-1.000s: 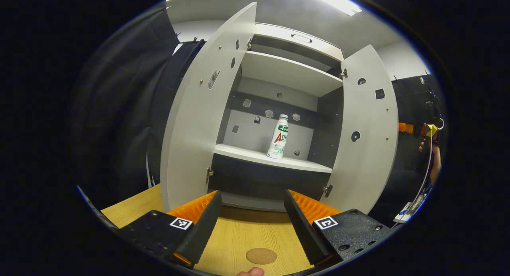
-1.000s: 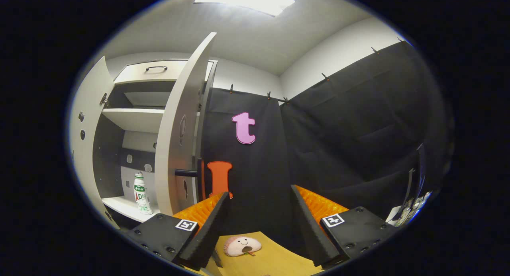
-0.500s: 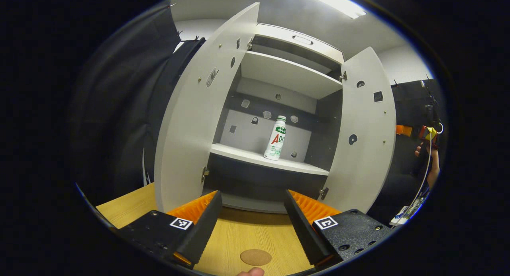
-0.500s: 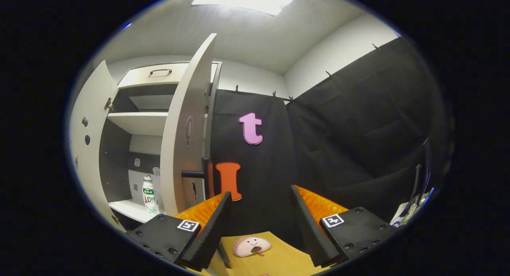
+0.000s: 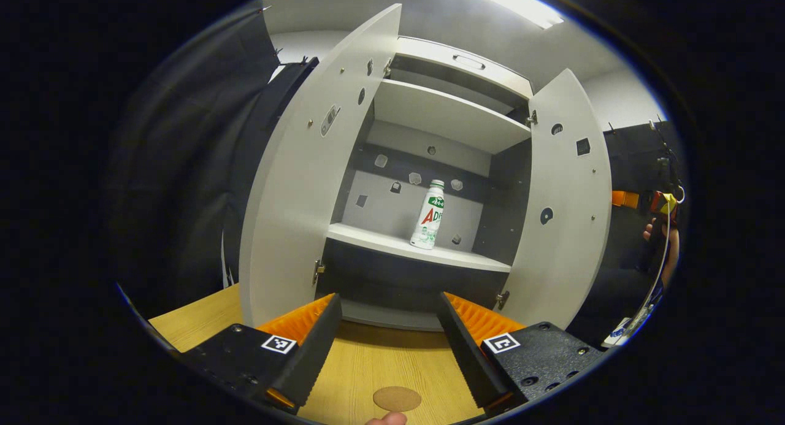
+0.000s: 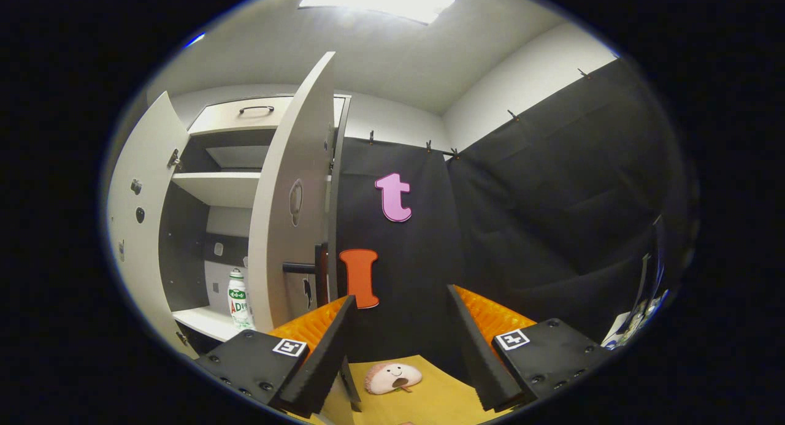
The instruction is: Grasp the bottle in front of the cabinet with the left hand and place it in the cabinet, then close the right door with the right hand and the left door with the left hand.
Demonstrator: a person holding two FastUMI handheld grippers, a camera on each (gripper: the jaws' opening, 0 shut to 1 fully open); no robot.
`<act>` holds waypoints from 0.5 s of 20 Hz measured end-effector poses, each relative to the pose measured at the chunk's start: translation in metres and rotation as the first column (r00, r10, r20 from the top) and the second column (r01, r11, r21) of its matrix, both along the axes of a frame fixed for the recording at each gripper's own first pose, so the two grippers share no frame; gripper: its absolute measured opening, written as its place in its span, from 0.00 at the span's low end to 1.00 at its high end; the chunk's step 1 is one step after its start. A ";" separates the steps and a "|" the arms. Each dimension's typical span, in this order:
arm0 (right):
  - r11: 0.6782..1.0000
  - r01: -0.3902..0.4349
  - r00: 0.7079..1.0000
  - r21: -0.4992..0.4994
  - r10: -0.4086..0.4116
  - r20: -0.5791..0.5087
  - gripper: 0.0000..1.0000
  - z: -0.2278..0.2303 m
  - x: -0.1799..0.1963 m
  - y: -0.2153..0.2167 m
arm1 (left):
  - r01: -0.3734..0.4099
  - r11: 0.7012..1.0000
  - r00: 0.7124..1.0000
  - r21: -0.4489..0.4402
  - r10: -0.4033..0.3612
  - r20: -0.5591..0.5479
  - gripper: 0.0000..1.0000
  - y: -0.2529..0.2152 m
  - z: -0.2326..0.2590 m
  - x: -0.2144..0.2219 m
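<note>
Your right gripper (image 6: 397,327) is drifting sideways, fingers spread wide and holding nothing, with the pale grey right door (image 6: 288,198) sliding closer beyond its left finger: closing comes next. Your left gripper (image 5: 387,333) is gaping empty too. One white plastic bottle (image 5: 428,214) is standing shelved, straight ahead between the left fingers; two doors are hanging open.

A staged recording booth, probably in a lab: black cloth (image 6: 539,198) clipped along white walls (ceiling panel light overhead), a lone grey cabinet (image 5: 441,115) on a wooden table (image 5: 380,363).
</note>
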State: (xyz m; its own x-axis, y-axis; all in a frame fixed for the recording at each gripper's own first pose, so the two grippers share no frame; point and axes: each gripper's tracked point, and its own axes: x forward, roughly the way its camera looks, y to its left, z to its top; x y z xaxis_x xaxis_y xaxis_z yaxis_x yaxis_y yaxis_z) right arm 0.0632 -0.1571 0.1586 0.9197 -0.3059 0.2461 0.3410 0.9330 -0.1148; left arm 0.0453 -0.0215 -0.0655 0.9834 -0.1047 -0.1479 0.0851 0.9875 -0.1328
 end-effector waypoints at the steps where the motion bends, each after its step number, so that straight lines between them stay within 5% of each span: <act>1: 1.000 -0.019 1.000 -0.005 0.019 -0.002 0.95 -0.001 0.001 0.007 | 0.000 1.000 1.000 0.004 0.000 0.002 0.96 0.000 0.001 0.001; 8: 0.991 -0.130 0.992 -0.030 0.130 -0.011 1.00 -0.013 0.012 0.054 | -0.020 1.000 1.000 0.012 0.020 0.008 0.96 0.007 0.002 0.001; 10: 0.985 -0.172 0.985 -0.027 0.172 -0.020 0.95 -0.017 0.019 0.071 | -0.032 0.999 0.999 0.014 0.032 0.010 0.96 0.012 0.002 0.001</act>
